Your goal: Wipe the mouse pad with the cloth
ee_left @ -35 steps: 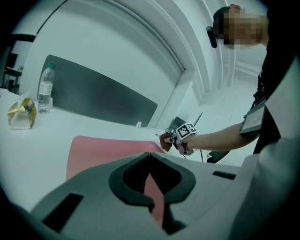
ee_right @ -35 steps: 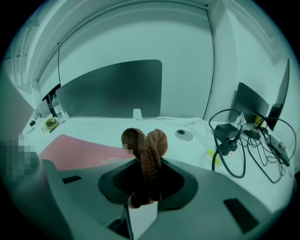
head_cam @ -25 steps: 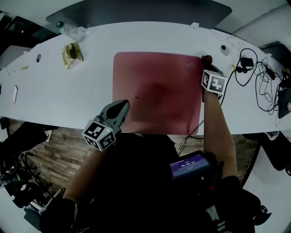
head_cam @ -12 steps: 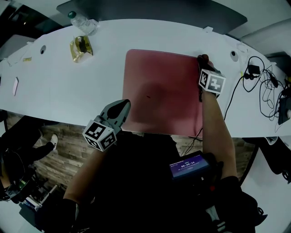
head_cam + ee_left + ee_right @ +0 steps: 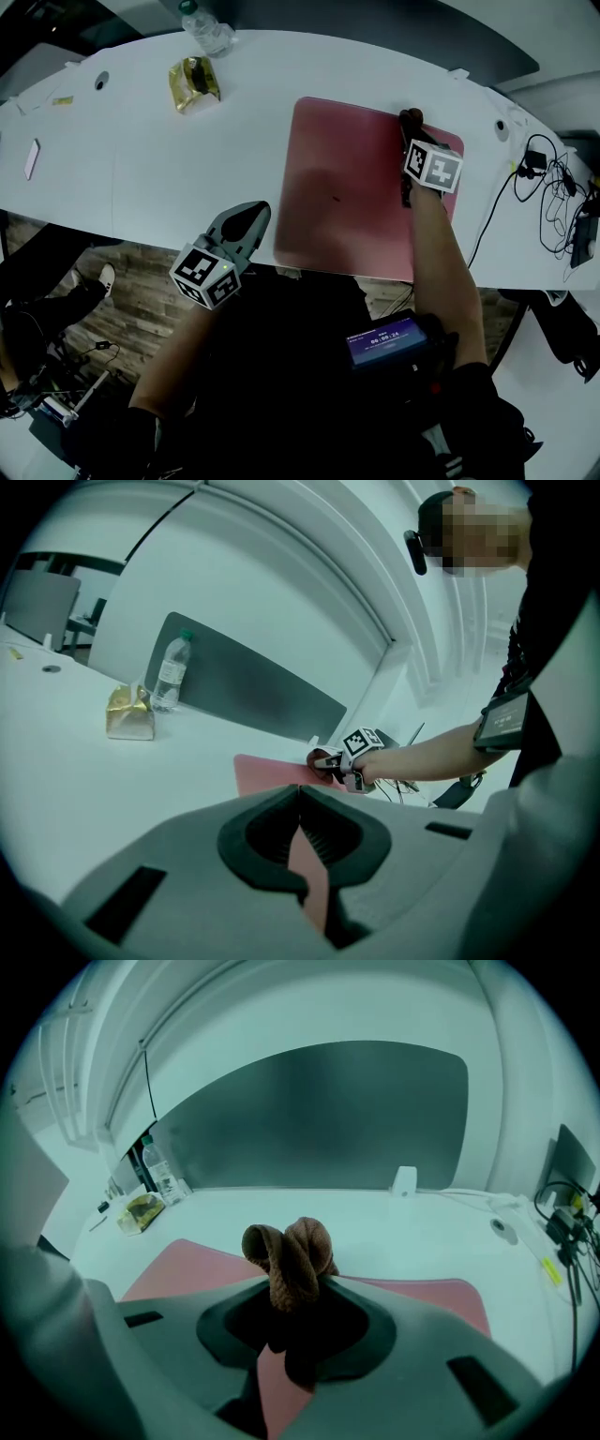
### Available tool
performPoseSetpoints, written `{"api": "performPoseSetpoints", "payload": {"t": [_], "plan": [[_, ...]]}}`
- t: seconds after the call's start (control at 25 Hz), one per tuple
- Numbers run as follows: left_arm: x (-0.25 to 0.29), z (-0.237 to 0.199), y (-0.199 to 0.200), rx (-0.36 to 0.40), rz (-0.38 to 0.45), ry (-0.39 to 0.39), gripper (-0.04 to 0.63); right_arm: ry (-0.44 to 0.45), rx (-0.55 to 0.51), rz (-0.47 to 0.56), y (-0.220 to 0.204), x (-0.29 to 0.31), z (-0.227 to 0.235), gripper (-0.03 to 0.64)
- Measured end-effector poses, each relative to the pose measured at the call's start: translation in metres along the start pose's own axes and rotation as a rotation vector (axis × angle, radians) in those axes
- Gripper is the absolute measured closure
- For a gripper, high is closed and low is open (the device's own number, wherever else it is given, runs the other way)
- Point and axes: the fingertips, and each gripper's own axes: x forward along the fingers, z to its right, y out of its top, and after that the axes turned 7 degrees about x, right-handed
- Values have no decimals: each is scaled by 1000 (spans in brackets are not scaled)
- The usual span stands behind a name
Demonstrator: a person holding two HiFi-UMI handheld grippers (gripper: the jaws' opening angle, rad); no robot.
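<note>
A red mouse pad (image 5: 352,197) lies on the white table (image 5: 169,169), right of the middle. My right gripper (image 5: 409,120) is at the pad's far edge, shut on a bunched brown cloth (image 5: 291,1258) that sticks up between its jaws (image 5: 410,116). In the right gripper view the pad (image 5: 427,1297) spreads out under the jaws. My left gripper (image 5: 249,218) hangs shut and empty over the table's front edge, left of the pad. The left gripper view shows the pad (image 5: 267,771) ahead, with the right gripper (image 5: 328,758) on it.
A water bottle (image 5: 206,33) and a gold packet (image 5: 194,84) stand at the back left. Cables and chargers (image 5: 553,187) lie at the right end. A dark panel (image 5: 319,1119) rises behind the table. A small white item (image 5: 31,159) lies far left.
My right gripper, with the cloth, has slid left along the pad's far edge, away from the far right corner. The head view has shifted; the left gripper has stayed put.
</note>
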Motion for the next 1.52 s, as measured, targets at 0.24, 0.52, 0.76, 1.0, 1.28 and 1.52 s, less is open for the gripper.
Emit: {"api": "performPoseSetpoints", "payload": {"t": [0.24, 0.52, 0.76, 1.0, 1.28, 1.52], "plan": [[-24, -23, -5, -19, 7, 17, 586, 43, -8, -9, 0, 12, -47, 500], [-45, -41, -9, -43, 20, 31, 586, 101, -32, -19, 0, 29, -102, 500], [-62, -50, -19, -62, 18, 31, 586, 133, -61, -21, 0, 43, -146, 500], [-76, -60, -24, -74, 18, 29, 586, 169, -116, -26, -1, 54, -189, 500], [-84, -65, -24, -64, 3, -12, 586, 230, -159, -36, -5, 61, -235, 500], [-89, -76, -21, -47, -3, -31, 586, 246, -147, -35, -7, 64, -251, 500]]}}
